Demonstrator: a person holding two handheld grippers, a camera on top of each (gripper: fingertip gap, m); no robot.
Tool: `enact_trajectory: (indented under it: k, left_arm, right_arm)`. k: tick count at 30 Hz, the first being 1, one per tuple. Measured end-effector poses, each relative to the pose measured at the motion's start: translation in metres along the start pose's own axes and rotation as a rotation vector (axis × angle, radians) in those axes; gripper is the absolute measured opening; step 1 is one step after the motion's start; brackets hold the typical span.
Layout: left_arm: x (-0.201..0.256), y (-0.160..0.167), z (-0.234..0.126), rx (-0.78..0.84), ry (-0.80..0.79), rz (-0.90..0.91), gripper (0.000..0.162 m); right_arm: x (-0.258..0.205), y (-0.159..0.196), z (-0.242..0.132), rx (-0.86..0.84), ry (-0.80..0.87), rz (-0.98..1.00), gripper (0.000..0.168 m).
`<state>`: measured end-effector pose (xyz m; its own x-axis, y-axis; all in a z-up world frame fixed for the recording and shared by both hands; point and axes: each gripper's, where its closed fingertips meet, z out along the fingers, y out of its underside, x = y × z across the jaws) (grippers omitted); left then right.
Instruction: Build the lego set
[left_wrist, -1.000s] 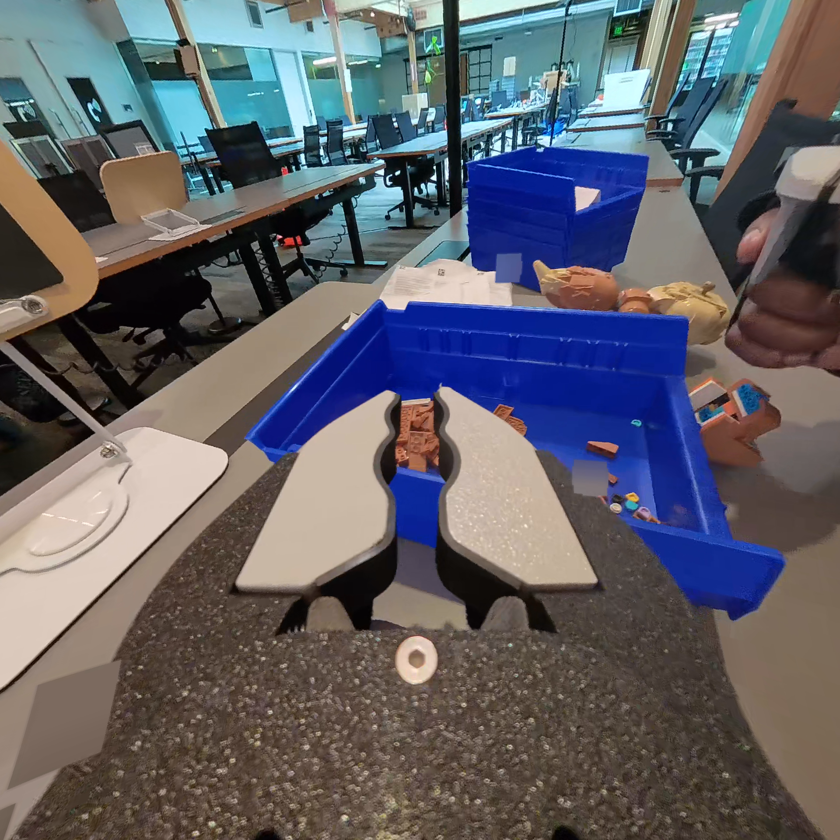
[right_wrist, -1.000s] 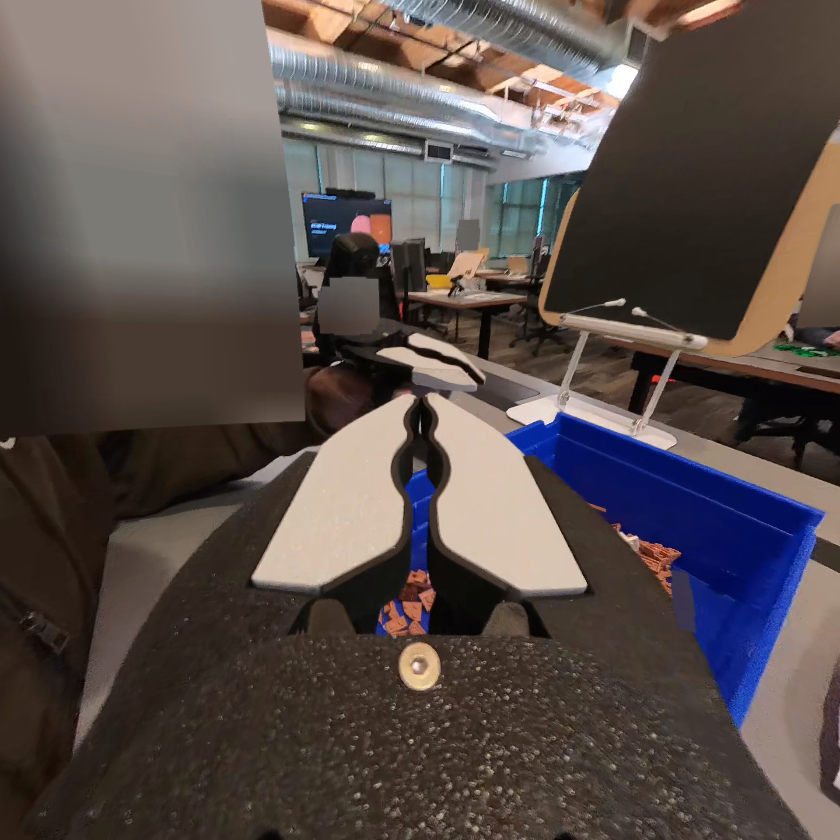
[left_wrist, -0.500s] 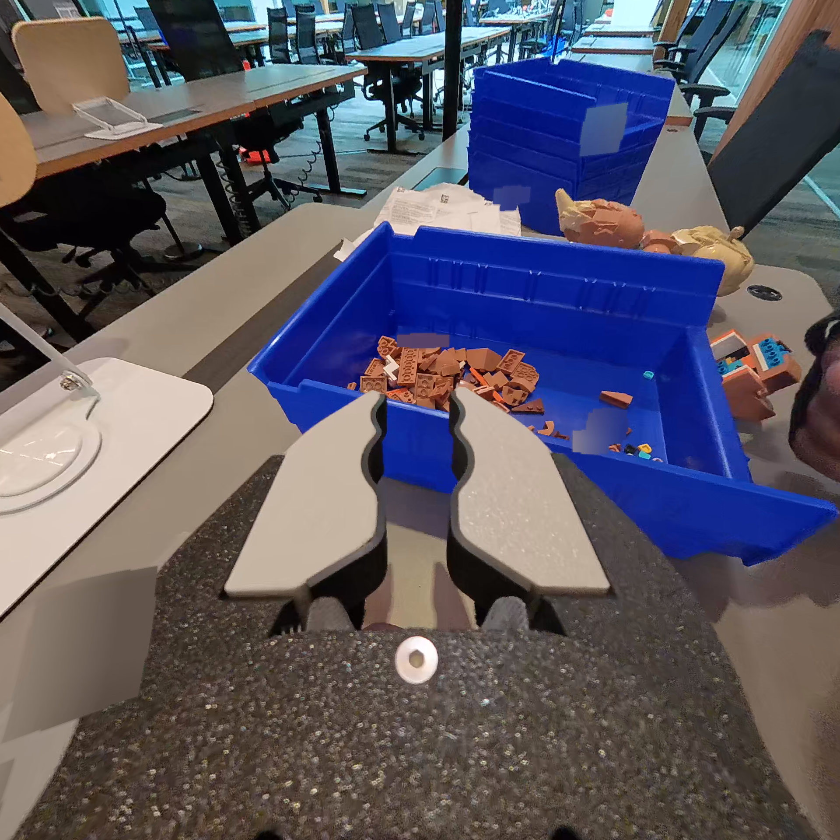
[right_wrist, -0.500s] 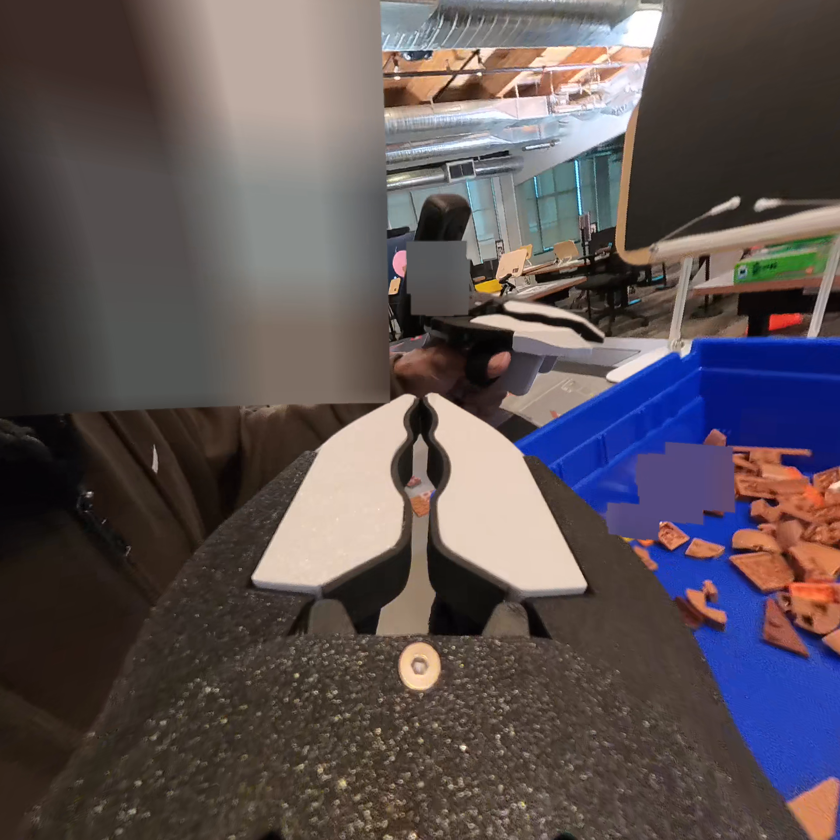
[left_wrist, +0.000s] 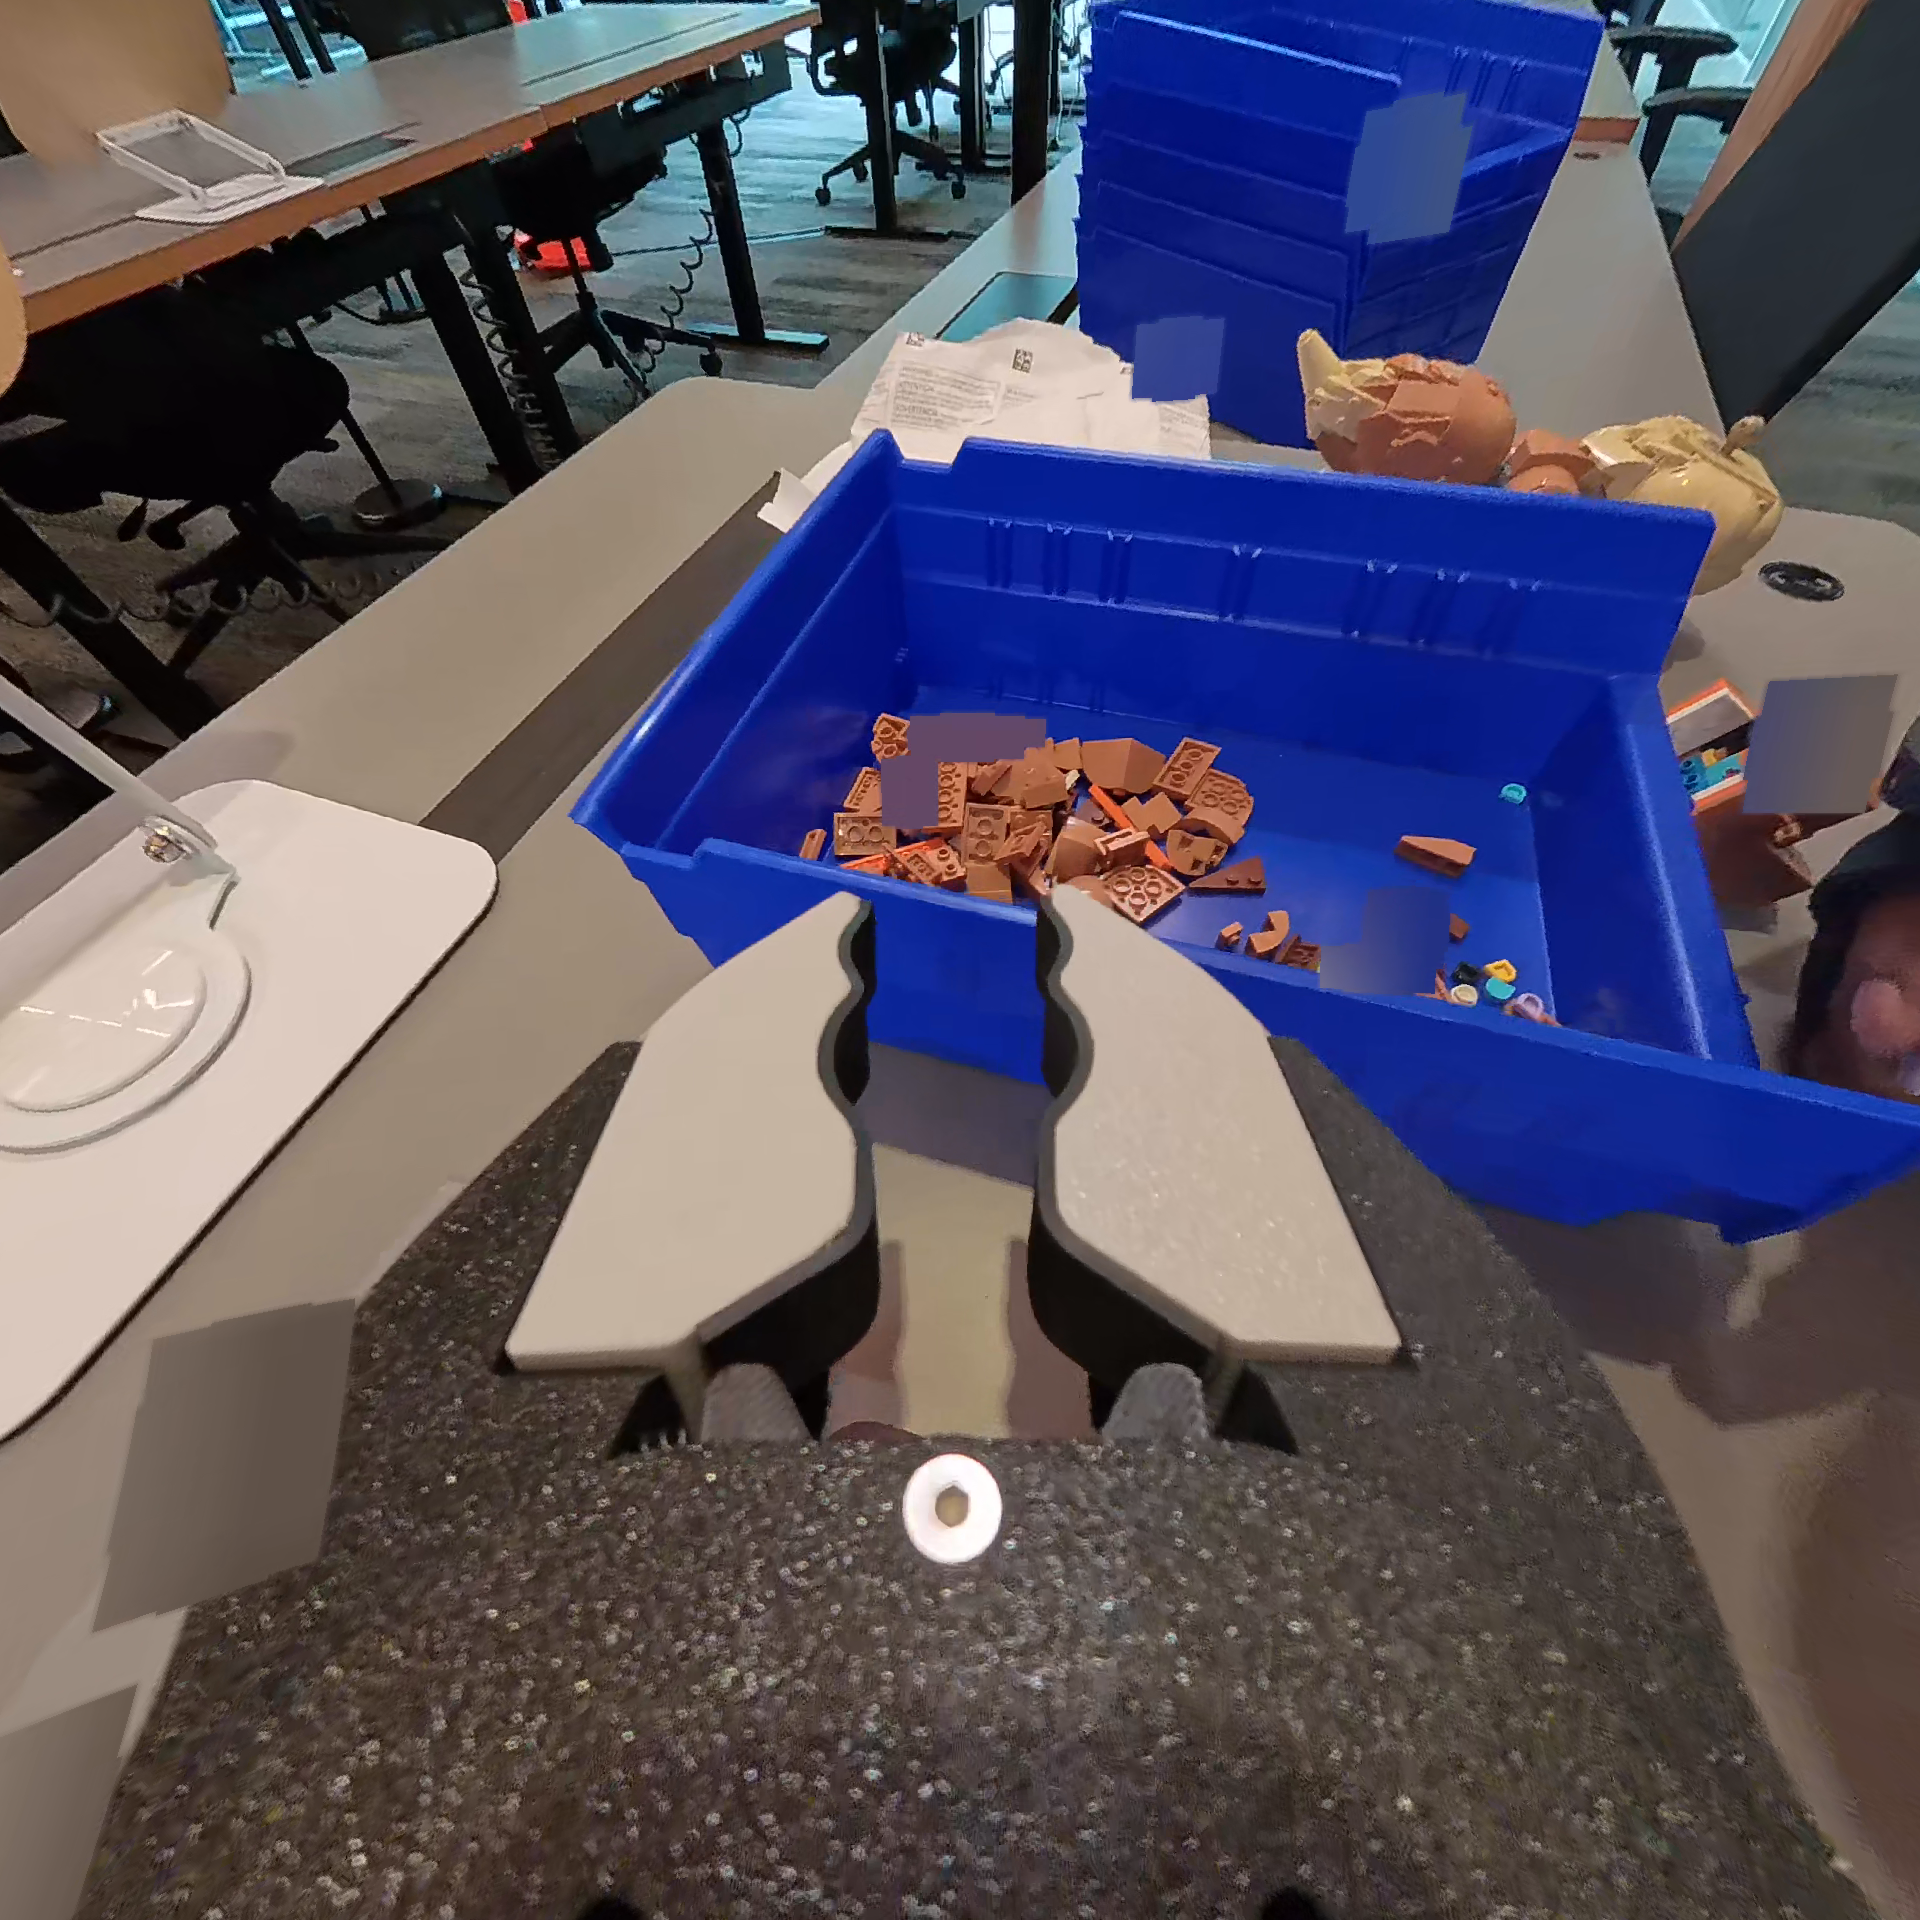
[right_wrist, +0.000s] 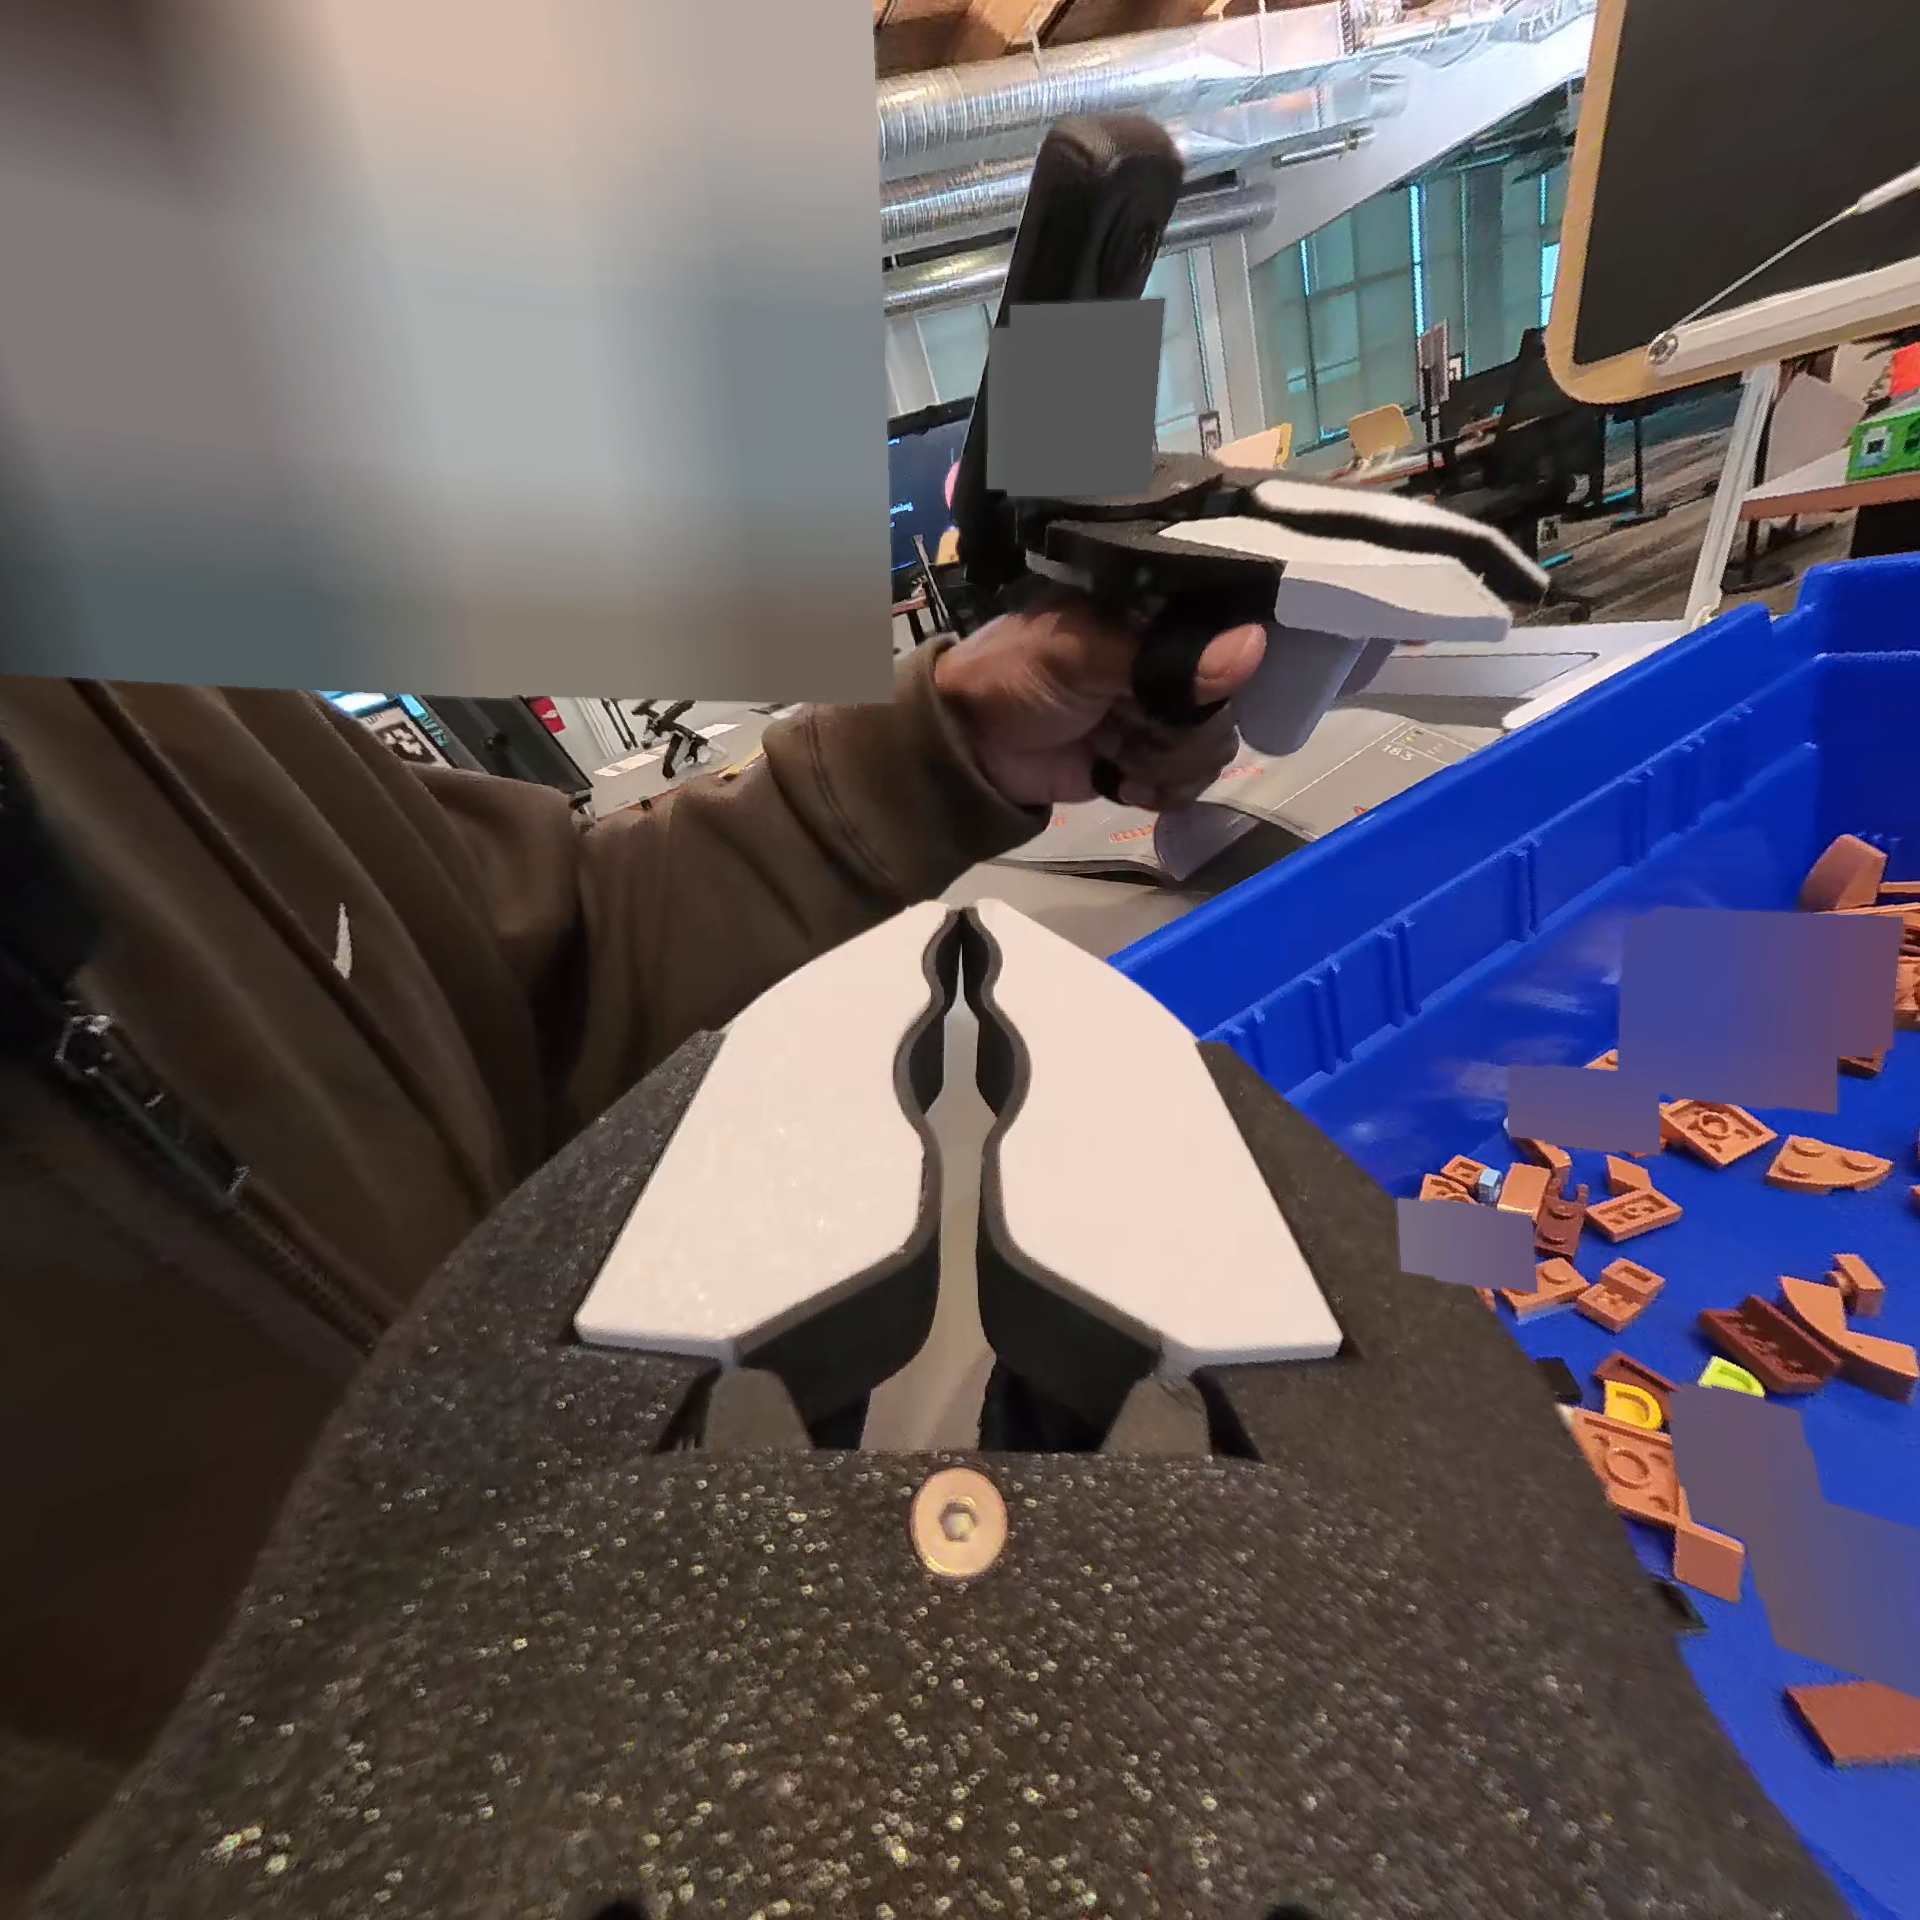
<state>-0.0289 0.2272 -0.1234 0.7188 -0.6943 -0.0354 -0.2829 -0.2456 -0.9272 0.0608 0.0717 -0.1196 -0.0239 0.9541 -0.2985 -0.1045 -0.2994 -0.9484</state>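
Two grey flat-fingered grippers are showing here: the left gripper (left_wrist: 951, 914) is hovering with its jaws standing apart and nothing between them, just short of the near wall of the open blue plastic bin (left_wrist: 1299, 582), while the right gripper (right_wrist: 961, 920) is hanging with its jaws pressed together at the tips, empty as far as the narrow gap lets me judge. Beyond the left gripper's fingertips, a loose heap of small reddish-brown lego pieces (left_wrist: 1049, 821) is lying on the bin floor toward its left side, and a few tiny coloured studs (left_wrist: 1491, 982) are sitting apart from it near the right front corner. In the right wrist view the same brown pieces are lying scattered over the blue floor to the right of the shut fingers, and a bare hand (right_wrist: 1081, 717) in a brown sleeve is gripping the handle of the left gripper above the bin's rim. Outside the bin on the grey table (left_wrist: 468, 665), a partly built orange and brown lego model (left_wrist: 1725, 790) is standing just beside the right wall. Behind the bin, crumpled white paper sheets (left_wrist: 1029, 400) are lying near a stack of blue bins (left_wrist: 1320, 197), with a brown and cream built figure (left_wrist: 1423, 416) resting beside that stack. A white stand base (left_wrist: 260, 997) is sitting on the table to the left.
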Motion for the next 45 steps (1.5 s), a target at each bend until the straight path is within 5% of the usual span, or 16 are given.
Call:
enact_trajectory:
  k: [25,45]
  left_arm:
    - [-0.03,-0.018,0.087,-0.461,0.128,0.419,0.034]
    - [-0.081,-0.046,-0.039,-0.305,-0.03,0.275,0.032]
  right_arm:
    - [-0.001,0.002,-0.007,0.007,-0.04,0.047,0.0]
    - [0.007,0.003,-0.006,0.011,0.008,0.02,0.0]
